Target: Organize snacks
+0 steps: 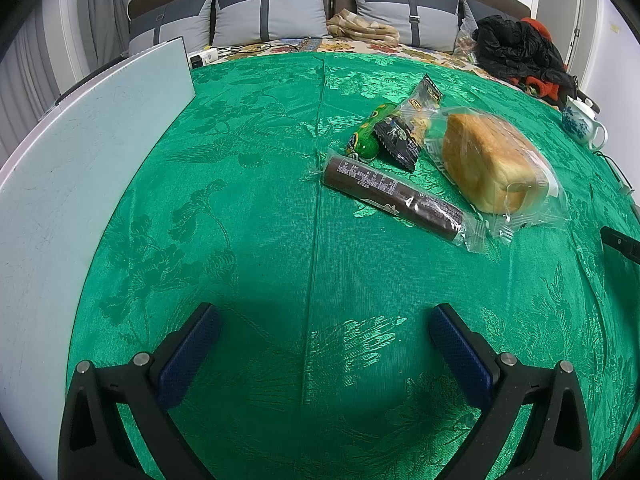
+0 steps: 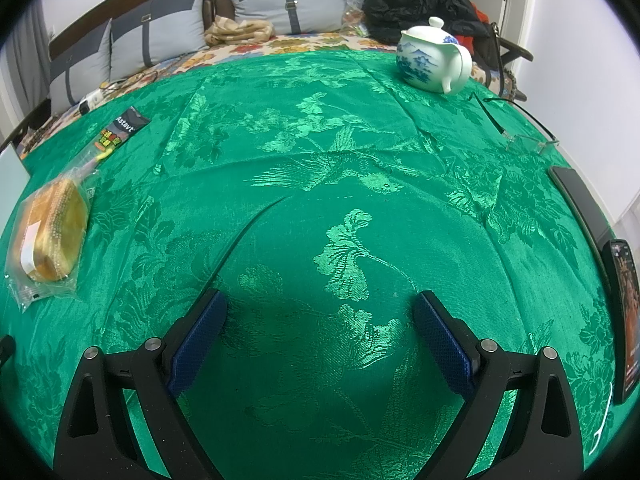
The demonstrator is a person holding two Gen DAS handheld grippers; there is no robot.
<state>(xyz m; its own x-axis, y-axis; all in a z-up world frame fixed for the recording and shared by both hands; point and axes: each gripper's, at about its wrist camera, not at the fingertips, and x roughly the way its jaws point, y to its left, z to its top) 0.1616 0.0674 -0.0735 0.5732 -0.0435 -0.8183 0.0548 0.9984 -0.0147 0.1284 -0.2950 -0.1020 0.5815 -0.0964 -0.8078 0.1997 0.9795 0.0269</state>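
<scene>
Landmark: the bread (image 1: 490, 162), a loaf in clear wrap lying on the green cloth (image 1: 260, 208).

Snacks sit in one loose cluster. The brown roll (image 1: 394, 196) lies just in front of the bread, its wrapper end touching or overlapping the bread's wrap. The green pack (image 1: 366, 136) and the black pack (image 1: 400, 140) lie just left of the bread, touching each other. The clear pack (image 1: 424, 106) lies behind those two, its near end under or against the black one; which, I cannot tell. Judgement: they look dumped together, not sorted, so the task appears barely begun.

Left gripper (image 1: 324, 320): jaws spread wide, nothing between them, hovering over bare cloth short of the roll. It faces the cluster; the roll is the nearest item and the likely first pick.

Right gripper (image 2: 320, 308): jaws likewise wide apart and empty, over bare cloth well right of the bread, which shows at that view's left edge. Judgement: this free area could take sorted items.

Surface: patterned satin-like cloth with creases; it may slide or bunch under a dragged wrapper. A pale board (image 1: 80, 168) lies far left of the bread. Far right of it: a teapot (image 2: 432, 58), glasses (image 2: 528, 142) and a phone (image 2: 624, 320).

Room: behind the bread, a bed or sofa with grey cushions (image 1: 272, 12), a floral cover and a heap of dark clothing (image 1: 516, 52).
</scene>
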